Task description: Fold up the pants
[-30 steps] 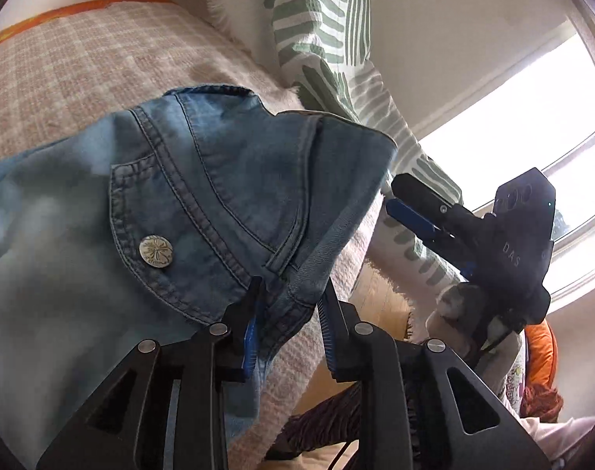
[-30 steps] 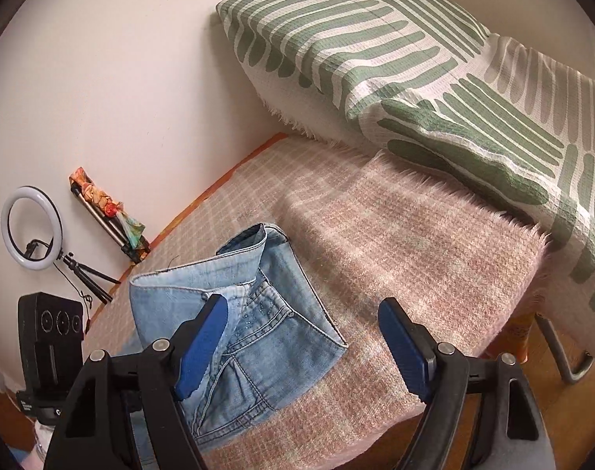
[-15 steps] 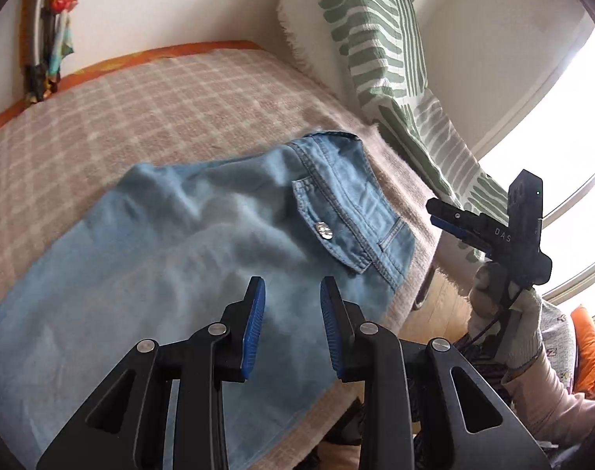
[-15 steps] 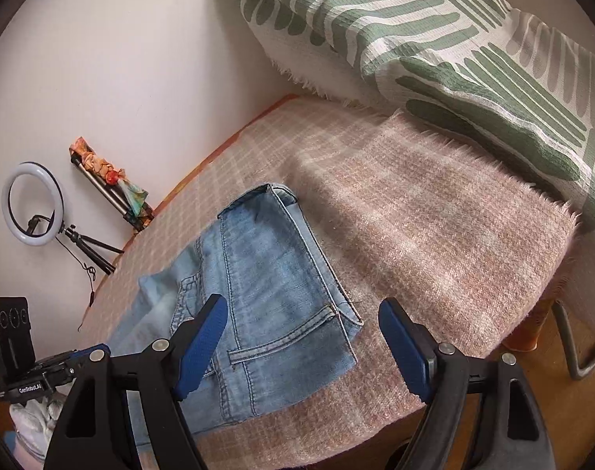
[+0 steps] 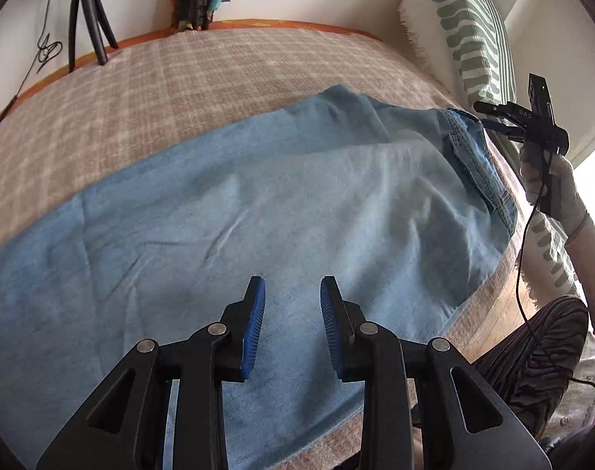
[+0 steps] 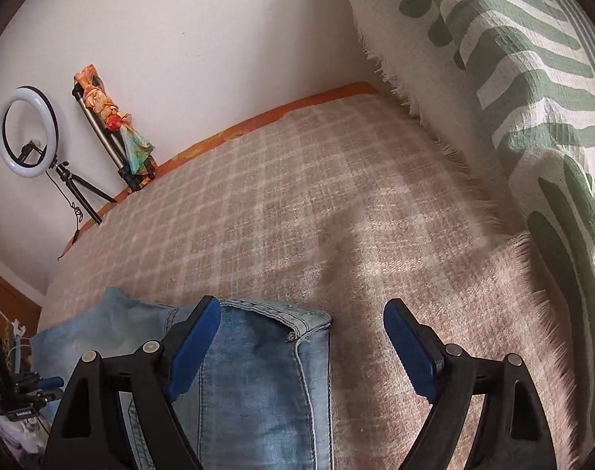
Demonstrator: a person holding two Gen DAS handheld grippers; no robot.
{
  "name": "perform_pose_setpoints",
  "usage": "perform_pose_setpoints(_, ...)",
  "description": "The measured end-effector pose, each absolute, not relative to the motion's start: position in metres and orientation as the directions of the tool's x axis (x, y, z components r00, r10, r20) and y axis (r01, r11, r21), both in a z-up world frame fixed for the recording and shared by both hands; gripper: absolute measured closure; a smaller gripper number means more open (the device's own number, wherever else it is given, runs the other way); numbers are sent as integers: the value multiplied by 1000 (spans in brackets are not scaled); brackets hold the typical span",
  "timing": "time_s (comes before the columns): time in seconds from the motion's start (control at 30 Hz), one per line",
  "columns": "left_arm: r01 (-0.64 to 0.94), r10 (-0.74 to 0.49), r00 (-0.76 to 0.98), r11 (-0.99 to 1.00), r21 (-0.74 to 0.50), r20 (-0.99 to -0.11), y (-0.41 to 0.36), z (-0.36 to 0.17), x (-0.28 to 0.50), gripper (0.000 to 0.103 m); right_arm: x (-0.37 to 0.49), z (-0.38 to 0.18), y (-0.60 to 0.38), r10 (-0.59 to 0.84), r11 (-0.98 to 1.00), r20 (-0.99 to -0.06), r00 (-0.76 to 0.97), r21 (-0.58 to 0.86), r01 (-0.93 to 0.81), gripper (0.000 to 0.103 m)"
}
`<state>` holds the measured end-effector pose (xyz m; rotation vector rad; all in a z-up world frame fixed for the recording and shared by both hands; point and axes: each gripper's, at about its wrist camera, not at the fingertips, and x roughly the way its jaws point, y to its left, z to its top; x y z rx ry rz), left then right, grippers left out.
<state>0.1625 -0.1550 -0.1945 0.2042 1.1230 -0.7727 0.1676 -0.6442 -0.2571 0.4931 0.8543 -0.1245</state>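
Observation:
Light blue denim pants [image 5: 297, 203] lie flat along the bed, waistband [image 5: 479, 164] at the right. My left gripper [image 5: 292, 313] hovers over the leg part near the bed's front edge, its jaws a narrow gap apart with nothing between them. My right gripper [image 5: 481, 114], held by a gloved hand [image 5: 548, 180], sits at the far corner of the waistband. In the right wrist view its jaws are opening wide above the waistband [image 6: 266, 311], and the right gripper [image 6: 300, 305] has no fabric pinched between its pads.
A pink-beige checked blanket [image 6: 336, 196] covers the bed. Green-striped pillows [image 6: 512, 78] stand at the head end. A ring light on a tripod [image 6: 25, 133] and a leaning stand [image 6: 117, 137] line the wall. The person's patterned trouser leg [image 5: 540, 352] is beside the bed's front edge.
My left gripper let go of the raised waistband and slid along the pants to the leg part. The pants now lie flat. My right gripper came down close over the waistband.

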Motion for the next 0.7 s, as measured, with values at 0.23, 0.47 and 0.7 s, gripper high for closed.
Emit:
perform_pose_setpoints(0.23, 639, -506, 167, 710, -298, -846, -142, -194, 129, 76, 179, -283, -640, 171, 889, -743, 647, 399, 223, 10)
perform_pose_setpoints(0.47, 799, -558, 100, 538, -267, -824, -222, -190, 96, 66, 166, -267, -625, 143, 889, -741, 657, 388, 245, 77)
perform_pose_setpoints(0.7, 872, -580, 16, 407, -273, -815, -282, -205, 74, 65, 162, -213, -613, -2, 945, -742, 671, 218, 245, 84)
